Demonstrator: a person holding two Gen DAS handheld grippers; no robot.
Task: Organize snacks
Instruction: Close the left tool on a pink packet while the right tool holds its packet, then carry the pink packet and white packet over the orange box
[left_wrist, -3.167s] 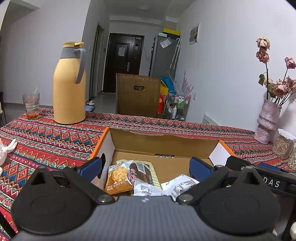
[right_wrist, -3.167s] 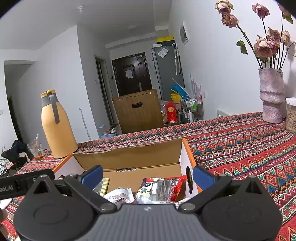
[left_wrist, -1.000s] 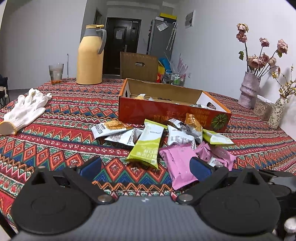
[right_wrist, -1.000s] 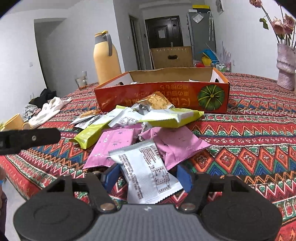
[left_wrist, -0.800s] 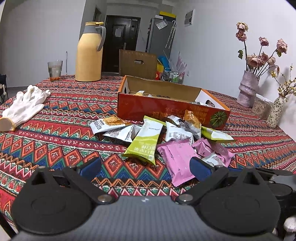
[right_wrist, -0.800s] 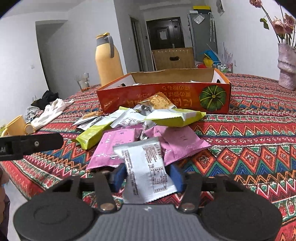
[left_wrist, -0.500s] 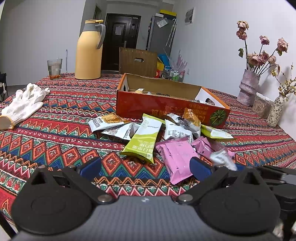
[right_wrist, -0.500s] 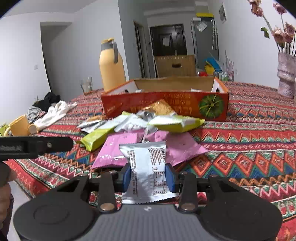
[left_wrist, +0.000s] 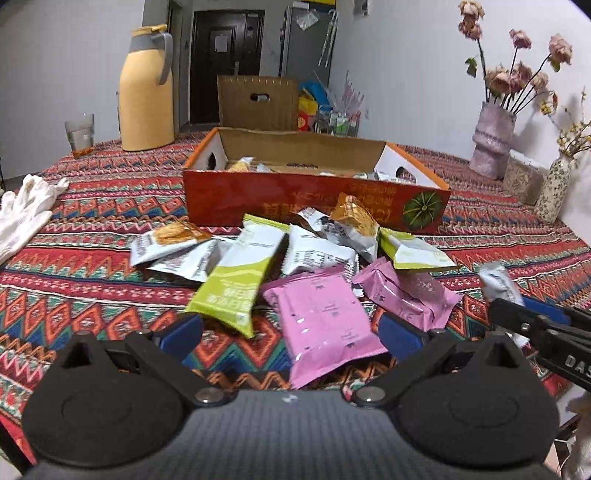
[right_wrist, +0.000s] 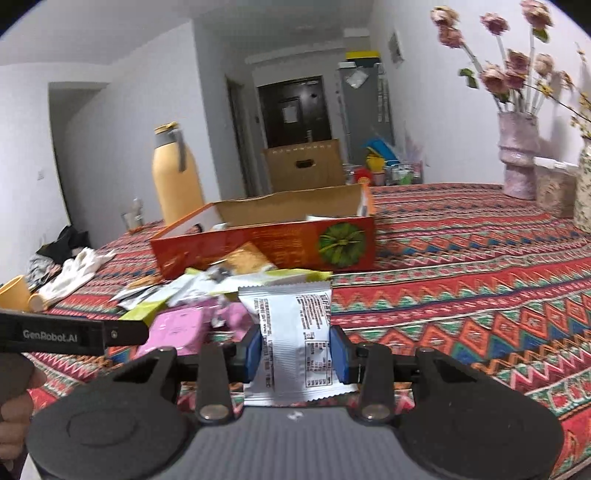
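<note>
The tablecloth (left_wrist: 110, 206) is woven cloth, matt, with a zigzag pattern. The box (left_wrist: 314, 201) is cardboard: printed and slightly glossy outside, plain brown and matt inside. The snack packets (left_wrist: 321, 317) are smooth foil or plastic film (the pink ones catch the light most), and the white packet (right_wrist: 291, 332) is crinkled and printed with small text. The blue pads (right_wrist: 338, 354) look like matt rubber or plastic, the gripper bodies black matt plastic. The gloves (left_wrist: 26, 206) are soft white knit. The jug (left_wrist: 146, 88) looks like smooth matt plastic.

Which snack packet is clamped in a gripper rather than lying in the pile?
The white packet with black print: it stands between the right gripper pads, lifted clear of the tablecloth. The pink, green and other white packets all lie loose.
</note>
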